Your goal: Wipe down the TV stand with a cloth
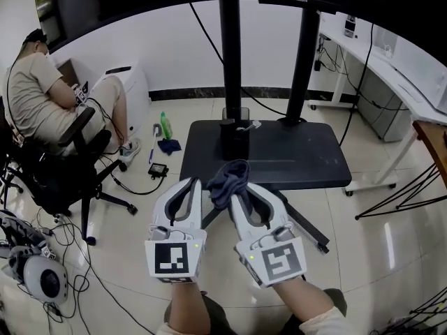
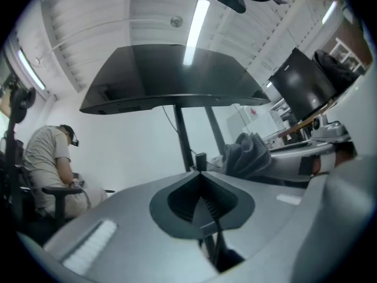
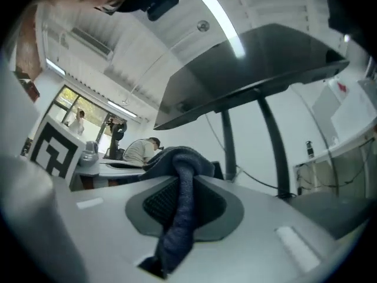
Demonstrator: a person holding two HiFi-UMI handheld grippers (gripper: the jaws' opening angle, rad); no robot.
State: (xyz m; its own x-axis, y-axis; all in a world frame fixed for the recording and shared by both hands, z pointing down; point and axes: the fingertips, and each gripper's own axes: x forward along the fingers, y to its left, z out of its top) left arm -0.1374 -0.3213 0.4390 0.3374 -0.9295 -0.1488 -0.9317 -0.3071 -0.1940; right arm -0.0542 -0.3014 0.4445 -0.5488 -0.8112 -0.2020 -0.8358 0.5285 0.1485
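The TV stand's flat black base (image 1: 307,159) lies on the tiled floor with two black posts (image 1: 230,54) rising to a large screen (image 2: 171,78). A dark blue-grey cloth (image 1: 227,176) is bunched between the jaws of my right gripper (image 1: 241,192), which is shut on it; the cloth (image 3: 179,217) hangs down through the jaws in the right gripper view. My left gripper (image 1: 188,187) sits beside it on the left, jaws closed together with nothing held. Both hover above the base's near edge. The cloth (image 2: 247,152) shows to the right in the left gripper view.
A person sits in an office chair (image 1: 63,159) at the left. A green bottle (image 1: 166,125), a dark rag (image 1: 169,145) and a small black box (image 1: 157,169) lie on the floor left of the base. Cables trail at lower left. White desks (image 1: 377,68) stand at the right.
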